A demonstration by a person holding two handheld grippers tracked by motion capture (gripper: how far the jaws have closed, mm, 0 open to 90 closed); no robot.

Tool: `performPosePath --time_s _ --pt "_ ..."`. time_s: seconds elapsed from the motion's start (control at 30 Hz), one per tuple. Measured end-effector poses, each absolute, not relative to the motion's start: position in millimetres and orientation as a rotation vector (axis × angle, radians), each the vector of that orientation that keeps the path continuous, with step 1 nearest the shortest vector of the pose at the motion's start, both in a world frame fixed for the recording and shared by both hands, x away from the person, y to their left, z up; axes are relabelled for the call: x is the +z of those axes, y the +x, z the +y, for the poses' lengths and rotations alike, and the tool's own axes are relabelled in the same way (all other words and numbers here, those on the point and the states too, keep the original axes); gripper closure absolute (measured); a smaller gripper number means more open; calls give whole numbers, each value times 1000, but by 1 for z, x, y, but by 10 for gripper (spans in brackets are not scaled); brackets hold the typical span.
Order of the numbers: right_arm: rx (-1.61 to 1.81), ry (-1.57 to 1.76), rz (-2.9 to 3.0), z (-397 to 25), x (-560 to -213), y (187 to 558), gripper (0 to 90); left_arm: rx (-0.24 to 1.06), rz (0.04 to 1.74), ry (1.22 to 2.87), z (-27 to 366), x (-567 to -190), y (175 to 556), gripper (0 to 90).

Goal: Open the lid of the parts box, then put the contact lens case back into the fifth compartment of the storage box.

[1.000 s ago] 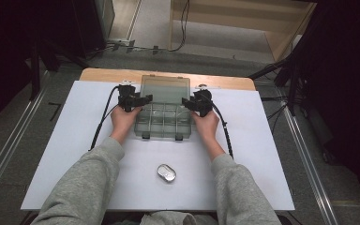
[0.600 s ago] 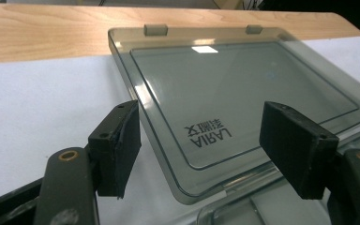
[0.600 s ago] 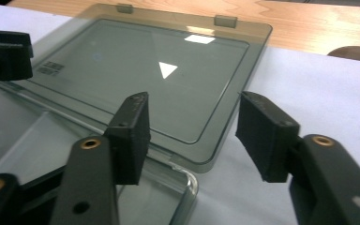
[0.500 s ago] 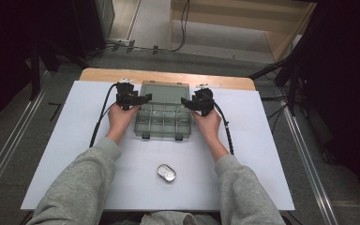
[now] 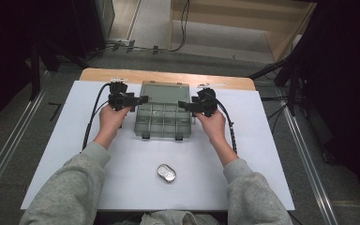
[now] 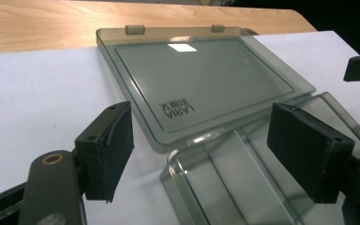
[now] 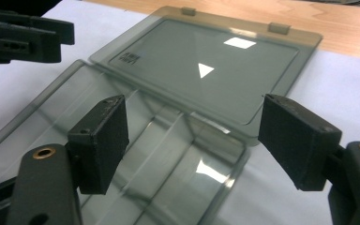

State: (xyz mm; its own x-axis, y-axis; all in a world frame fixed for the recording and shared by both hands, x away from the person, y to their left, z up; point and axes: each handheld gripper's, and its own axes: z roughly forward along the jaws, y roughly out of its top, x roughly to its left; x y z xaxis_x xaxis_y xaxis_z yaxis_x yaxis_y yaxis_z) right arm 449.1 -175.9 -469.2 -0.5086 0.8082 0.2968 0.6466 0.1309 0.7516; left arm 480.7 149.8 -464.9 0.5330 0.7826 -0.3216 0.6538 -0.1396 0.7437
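Observation:
A clear plastic compartment box [image 5: 161, 122] lies open in the middle of the white sheet, its lid [image 5: 165, 93] folded back flat toward the far wooden edge. My left gripper [image 5: 141, 99] hovers open at the box's left far corner. In the left gripper view the open gripper [image 6: 201, 140] frames the lid [image 6: 201, 79] and the base's corner [image 6: 243, 183]. My right gripper [image 5: 183, 105] is open at the box's right far corner. Between the open right gripper [image 7: 194, 136] lie the empty dividers [image 7: 136, 154] and the lid [image 7: 215, 70]. Neither gripper holds anything.
A small oval metal tin [image 5: 167, 172] lies on the white sheet [image 5: 262, 154] near the person's body. A strip of wooden tabletop [image 5: 168, 76] shows beyond the box. Both cables trail outward over the sheet. Dark floor and metal rails flank the table.
The lid seems to have settled back flatter behind the base. Both grippers shifted slightly outward and toward the person, still open at the box's far corners.

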Motion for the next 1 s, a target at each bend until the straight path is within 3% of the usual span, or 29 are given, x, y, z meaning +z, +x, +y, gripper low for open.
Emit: performPosePath --time_s 1.0 --pt "1387 1372 2355 -191 -460 397 235 23 1025 1967 159 -451 427 241"
